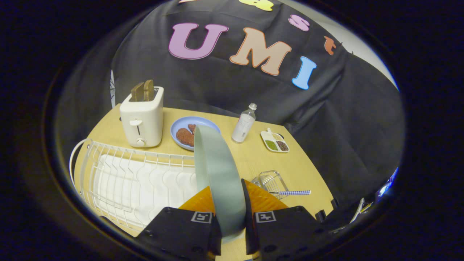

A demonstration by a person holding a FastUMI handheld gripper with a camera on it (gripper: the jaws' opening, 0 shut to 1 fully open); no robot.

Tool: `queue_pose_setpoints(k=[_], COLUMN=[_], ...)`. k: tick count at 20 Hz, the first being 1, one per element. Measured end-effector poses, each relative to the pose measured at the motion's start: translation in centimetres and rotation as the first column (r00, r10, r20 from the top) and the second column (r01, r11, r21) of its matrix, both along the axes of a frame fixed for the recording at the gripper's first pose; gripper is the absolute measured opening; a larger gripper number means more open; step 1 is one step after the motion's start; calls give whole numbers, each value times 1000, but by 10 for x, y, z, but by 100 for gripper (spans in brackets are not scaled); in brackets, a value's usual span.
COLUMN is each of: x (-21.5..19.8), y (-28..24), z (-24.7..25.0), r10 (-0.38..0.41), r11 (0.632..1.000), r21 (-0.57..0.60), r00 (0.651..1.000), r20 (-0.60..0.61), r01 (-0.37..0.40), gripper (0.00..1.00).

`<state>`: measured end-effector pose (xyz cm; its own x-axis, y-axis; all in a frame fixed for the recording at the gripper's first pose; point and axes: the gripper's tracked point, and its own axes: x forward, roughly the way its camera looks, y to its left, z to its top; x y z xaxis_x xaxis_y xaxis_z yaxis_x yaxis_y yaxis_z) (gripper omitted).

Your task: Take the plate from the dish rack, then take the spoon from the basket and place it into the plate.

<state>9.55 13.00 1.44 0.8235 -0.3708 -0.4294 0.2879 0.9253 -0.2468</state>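
A pale grey-green plate stands on edge between my fingers, and my gripper is shut on its rim. The plate is lifted above the right end of the white wire dish rack, whose slots show no other dishes. Right of the fingers sits a small clear wire basket on the wooden table. A spoon with a blue-and-white chequered handle lies in the basket, its handle sticking out to the right.
Beyond the rack stands a white toaster with two slices in it. A blue plate with brown patties, a plastic bottle and a small divided dish of grains sit along the far side of the table.
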Motion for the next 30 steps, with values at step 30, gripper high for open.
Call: queue_pose_setpoints(k=[30], x=[-194], y=[-169], z=[-82], r10=[-387], r11=[684], r21=[669], r00=[922], r20=[-4], r01=[290], gripper=[28])
